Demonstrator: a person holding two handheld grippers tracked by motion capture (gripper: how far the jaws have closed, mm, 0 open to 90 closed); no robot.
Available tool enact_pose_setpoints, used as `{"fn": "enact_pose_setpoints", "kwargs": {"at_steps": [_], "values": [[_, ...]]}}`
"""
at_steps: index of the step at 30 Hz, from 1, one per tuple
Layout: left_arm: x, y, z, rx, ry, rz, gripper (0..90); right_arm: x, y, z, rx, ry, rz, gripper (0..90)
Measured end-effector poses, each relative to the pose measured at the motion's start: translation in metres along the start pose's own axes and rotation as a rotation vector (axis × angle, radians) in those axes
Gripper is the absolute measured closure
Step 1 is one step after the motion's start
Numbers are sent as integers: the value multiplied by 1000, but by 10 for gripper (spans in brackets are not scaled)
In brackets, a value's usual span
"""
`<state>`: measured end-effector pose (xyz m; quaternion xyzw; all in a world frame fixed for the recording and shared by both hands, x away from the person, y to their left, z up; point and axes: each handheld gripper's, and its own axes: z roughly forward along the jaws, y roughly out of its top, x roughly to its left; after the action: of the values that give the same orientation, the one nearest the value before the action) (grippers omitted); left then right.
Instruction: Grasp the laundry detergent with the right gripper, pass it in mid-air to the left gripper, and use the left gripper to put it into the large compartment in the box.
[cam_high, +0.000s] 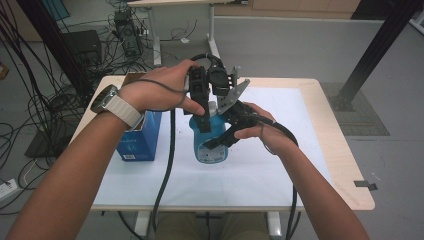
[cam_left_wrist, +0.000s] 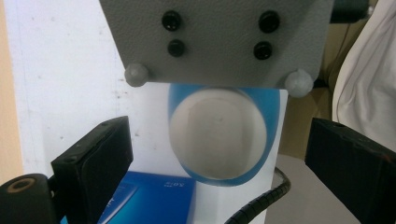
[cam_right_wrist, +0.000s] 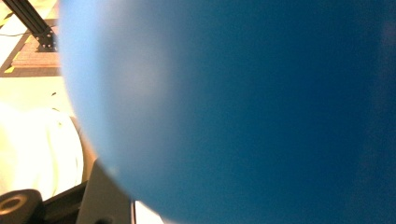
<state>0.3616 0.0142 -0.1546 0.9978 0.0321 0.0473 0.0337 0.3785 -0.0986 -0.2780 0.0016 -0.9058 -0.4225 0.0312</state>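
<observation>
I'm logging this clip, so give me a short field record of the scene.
surface: white mat on table
main object: blue bottle, upright, white cap
left gripper: above the cap, jaws open either side
right gripper: against the bottle's side; grip unclear
other: blue box left of bottle

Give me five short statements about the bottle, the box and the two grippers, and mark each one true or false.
1. The blue bottle stands upright on the white mat. True.
2. The blue box lies to the right of the bottle. False: in the high view it is at the bottle's left.
3. The left gripper has its jaws shut on the cap. False: they stand wide apart, the white cap between them.
4. The right gripper is at the bottle's body. True.
5. The bottle's cap is red. False: it is white.
</observation>
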Motion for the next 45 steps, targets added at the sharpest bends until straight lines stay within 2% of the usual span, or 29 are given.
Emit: {"fn": "enact_pose_setpoints", "kwargs": {"at_steps": [45], "values": [[0, 0, 0, -1, 4, -6, 86, 1, -1, -2, -4, 3, -7, 434]]}}
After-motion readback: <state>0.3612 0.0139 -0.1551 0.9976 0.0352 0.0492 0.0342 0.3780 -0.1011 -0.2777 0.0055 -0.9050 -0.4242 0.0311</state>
